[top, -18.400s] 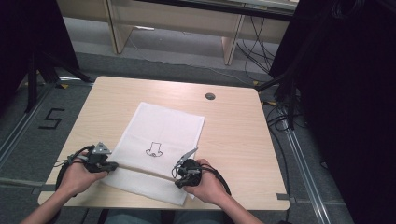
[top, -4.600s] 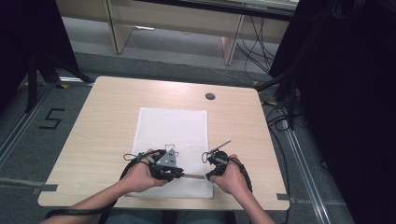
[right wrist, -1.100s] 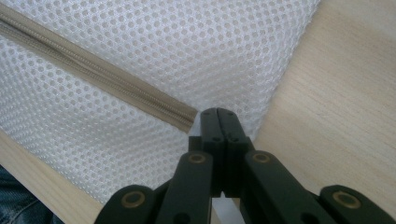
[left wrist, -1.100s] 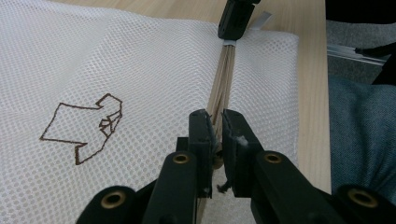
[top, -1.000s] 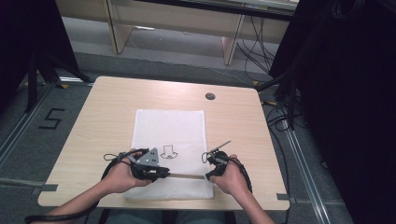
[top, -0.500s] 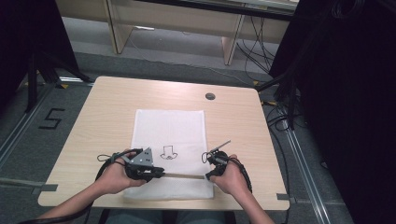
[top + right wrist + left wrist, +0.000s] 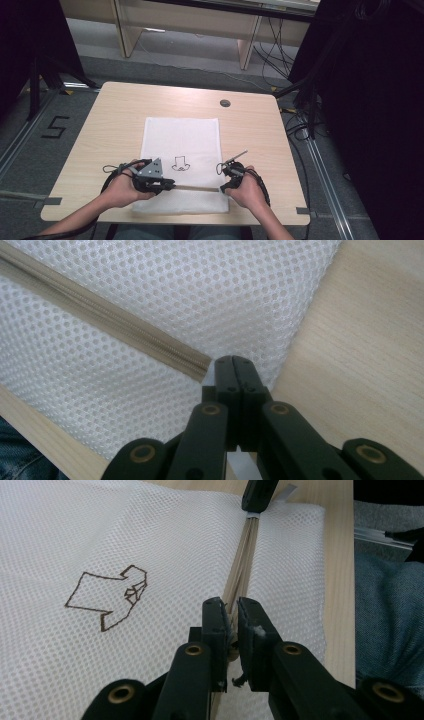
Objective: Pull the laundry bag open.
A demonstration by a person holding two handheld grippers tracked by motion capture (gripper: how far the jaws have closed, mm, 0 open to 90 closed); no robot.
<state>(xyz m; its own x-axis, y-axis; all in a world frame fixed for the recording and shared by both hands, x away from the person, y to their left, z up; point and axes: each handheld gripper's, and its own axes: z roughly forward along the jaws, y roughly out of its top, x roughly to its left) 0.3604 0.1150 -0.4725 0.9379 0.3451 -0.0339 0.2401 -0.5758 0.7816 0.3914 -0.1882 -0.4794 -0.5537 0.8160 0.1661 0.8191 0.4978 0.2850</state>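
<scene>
From above, a white mesh bag (image 7: 182, 160) lies flat at the bench's (image 7: 120, 115) near middle, its zipper (image 7: 195, 188) running from the left tool (image 7: 170, 187) at 9 o'clock to the right tool (image 7: 223, 187) at 3.

The left gripper view adds the left tool (image 7: 230, 622) pinching the zipper pull (image 7: 231, 652), with a brown hat drawing (image 7: 107, 597) at 10 o'clock.

The right gripper view shows the right tool (image 7: 233, 361) clamped shut on the mesh just beside the zipper's end (image 7: 200, 366).

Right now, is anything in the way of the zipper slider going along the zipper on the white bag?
Nothing visible is. The zipper lies bare on the white mesh bag, between the left gripper, closed on the slider, and the right gripper, shut at the bag's end.
</scene>
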